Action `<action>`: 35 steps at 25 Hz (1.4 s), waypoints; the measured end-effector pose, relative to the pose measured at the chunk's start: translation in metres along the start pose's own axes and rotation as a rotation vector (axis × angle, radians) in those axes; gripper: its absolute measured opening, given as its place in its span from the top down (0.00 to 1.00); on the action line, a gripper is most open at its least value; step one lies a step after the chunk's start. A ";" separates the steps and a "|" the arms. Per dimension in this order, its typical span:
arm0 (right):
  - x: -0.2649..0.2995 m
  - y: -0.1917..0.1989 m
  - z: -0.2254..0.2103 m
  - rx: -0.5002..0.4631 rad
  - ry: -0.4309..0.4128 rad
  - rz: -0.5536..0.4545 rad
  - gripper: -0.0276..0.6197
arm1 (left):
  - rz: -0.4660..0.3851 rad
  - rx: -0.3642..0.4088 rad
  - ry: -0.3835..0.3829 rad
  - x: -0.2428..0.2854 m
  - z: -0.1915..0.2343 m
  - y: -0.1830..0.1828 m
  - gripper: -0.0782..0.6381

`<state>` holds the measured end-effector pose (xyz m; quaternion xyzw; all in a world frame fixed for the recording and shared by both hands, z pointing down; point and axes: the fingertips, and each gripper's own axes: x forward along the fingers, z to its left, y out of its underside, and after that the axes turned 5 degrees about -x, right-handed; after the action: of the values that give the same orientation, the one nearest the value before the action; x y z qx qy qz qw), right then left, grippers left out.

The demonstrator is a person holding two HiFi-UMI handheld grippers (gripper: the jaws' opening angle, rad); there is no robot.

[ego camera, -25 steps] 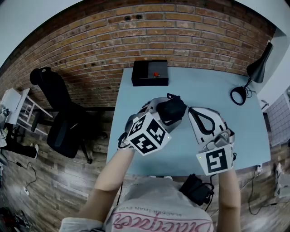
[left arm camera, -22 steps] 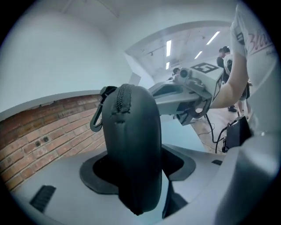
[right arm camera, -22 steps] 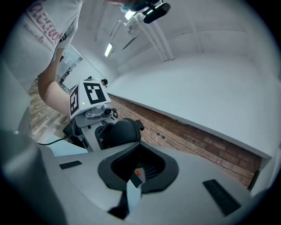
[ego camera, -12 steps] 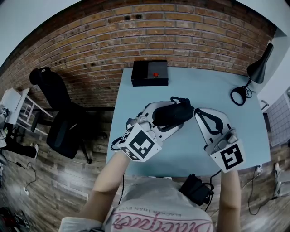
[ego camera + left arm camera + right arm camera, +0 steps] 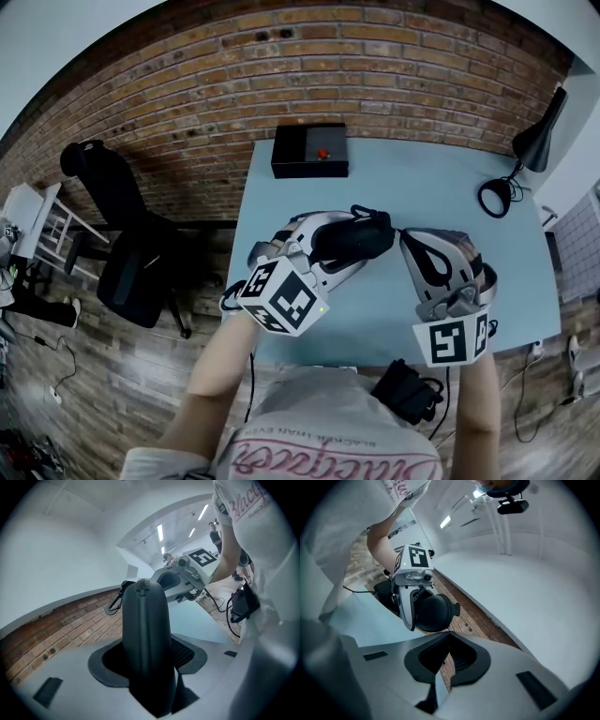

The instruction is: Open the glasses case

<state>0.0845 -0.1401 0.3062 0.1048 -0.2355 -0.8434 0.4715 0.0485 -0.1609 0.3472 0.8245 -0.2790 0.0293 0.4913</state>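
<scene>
Fingers [image 5: 190, 654], left gripper [image 5: 145, 660]: just closed in, now clamped on your glasses case [image 5: 143, 630], held above the table [image 5: 441, 169]. Right gripper [image 5: 449, 632]: tips pressed together at the case's end; hold on the zip pull unconfirmed. Case still shut; you look braced to unzip.

The only writing I could read was on my own shirt [image 5: 328, 455]. It was pink script, upside down in the head view, and in the left gripper view it began "Blac". The rest I could not make out. My left marker cube [image 5: 278, 297] and right marker cube [image 5: 452, 339] carried black-and-white square code patterns, not letters.
</scene>
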 end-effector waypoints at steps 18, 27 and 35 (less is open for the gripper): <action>0.007 -0.016 0.015 -0.451 -0.042 0.006 0.93 | 0.392 -0.090 0.140 0.008 -0.004 0.043 0.54; 0.015 -0.024 0.017 -0.438 -0.051 -0.014 0.93 | 0.498 -0.024 0.080 0.011 0.007 0.052 0.54; 0.016 -0.023 0.000 0.064 -0.039 -0.062 0.93 | 0.398 -0.060 0.059 0.008 0.010 0.035 0.54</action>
<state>0.0584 -0.1433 0.2953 0.1106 -0.2684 -0.8515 0.4366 0.0362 -0.1854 0.3729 0.7369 -0.4227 0.1416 0.5083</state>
